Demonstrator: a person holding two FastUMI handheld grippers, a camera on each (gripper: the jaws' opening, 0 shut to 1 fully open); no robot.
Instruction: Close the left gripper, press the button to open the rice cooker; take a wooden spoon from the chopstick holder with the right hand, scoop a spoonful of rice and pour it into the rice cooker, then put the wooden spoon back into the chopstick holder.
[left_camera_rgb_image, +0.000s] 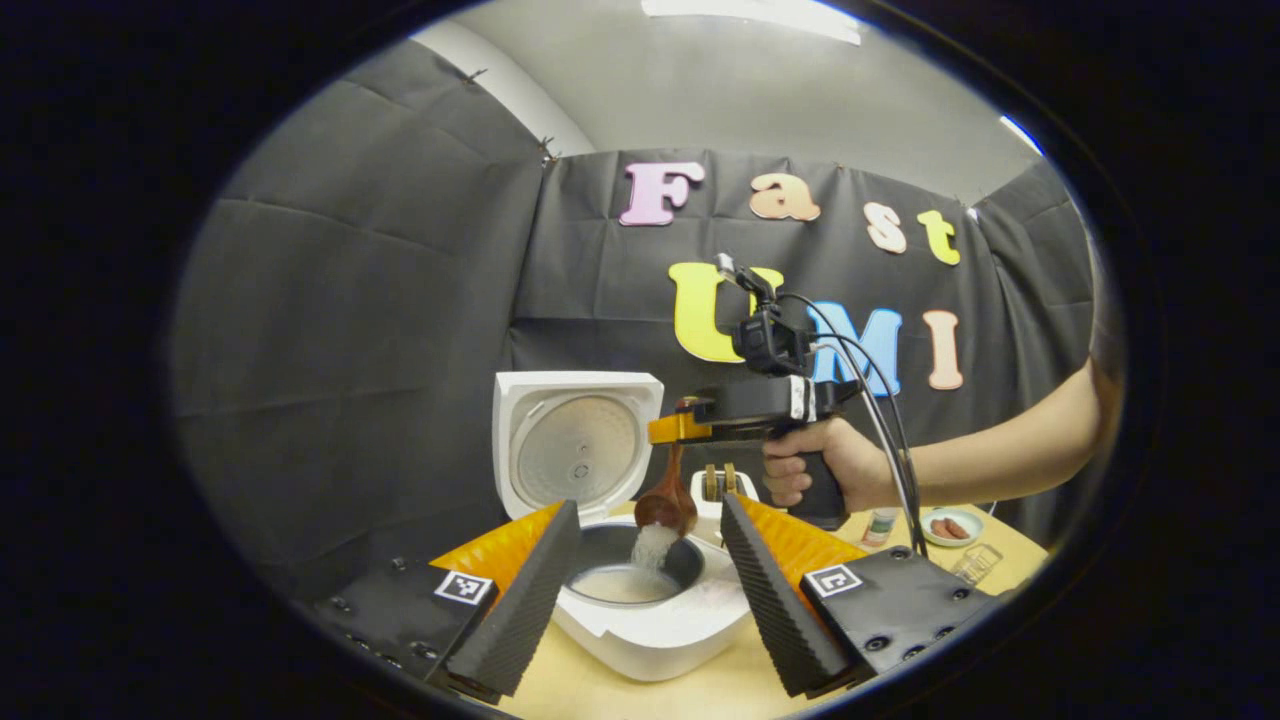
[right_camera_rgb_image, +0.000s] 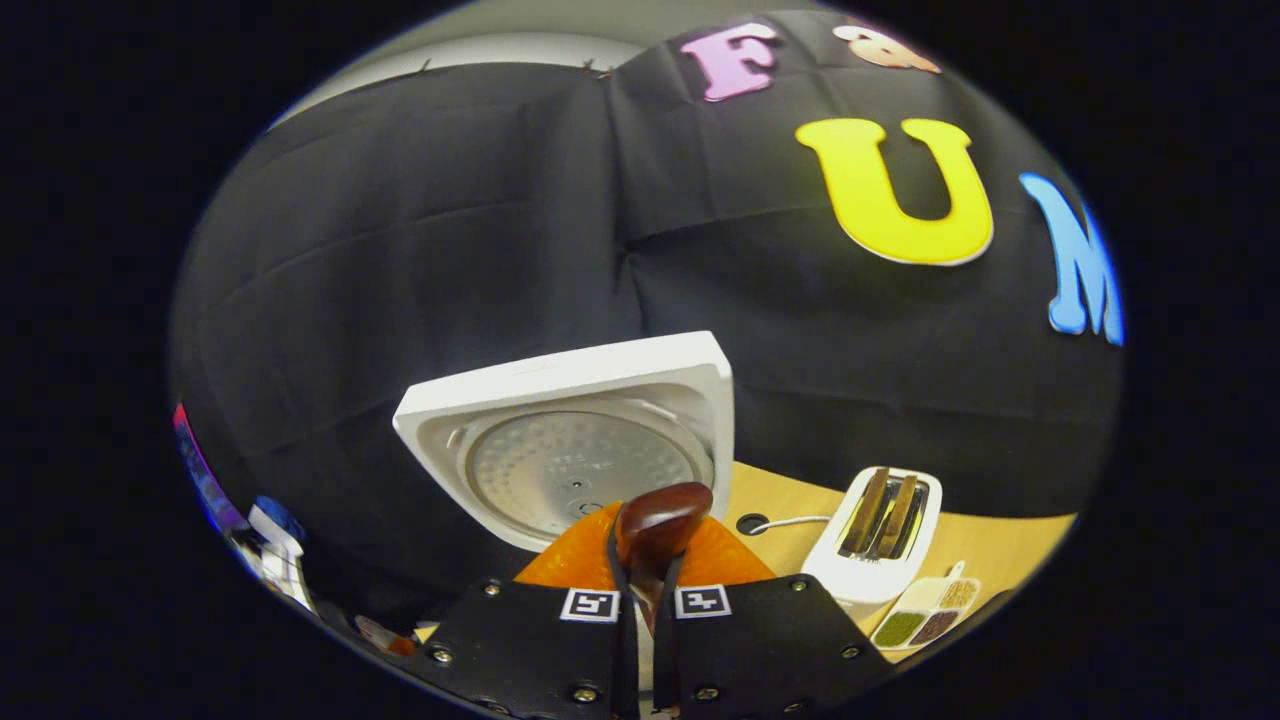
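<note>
The white rice cooker (left_camera_rgb_image: 650, 635) stands on the table with its lid (left_camera_rgb_image: 575, 445) raised. My left gripper (left_camera_rgb_image: 650, 502) is open, with its fingers spread to either side of the cooker's pot (left_camera_rgb_image: 610, 580). Above the pot, my right gripper (left_camera_rgb_image: 680, 428), held by a hand (left_camera_rgb_image: 830, 470), is shut on the wooden spoon (left_camera_rgb_image: 668, 505). The spoon is tipped bowl-down and white rice (left_camera_rgb_image: 655, 545) falls from it into the pot. In the right gripper view the spoon (right_camera_rgb_image: 660, 520) sticks up between the shut fingers of my right gripper (right_camera_rgb_image: 645, 585), in front of the cooker's lid (right_camera_rgb_image: 580, 440).
A white toaster (right_camera_rgb_image: 885, 530) stands right of the cooker, with a small tray of seasonings (right_camera_rgb_image: 925, 615) in front of it. A little dish (left_camera_rgb_image: 950, 525), a small bottle (left_camera_rgb_image: 880, 525) and a clear container (left_camera_rgb_image: 975, 565) sit at the table's right side.
</note>
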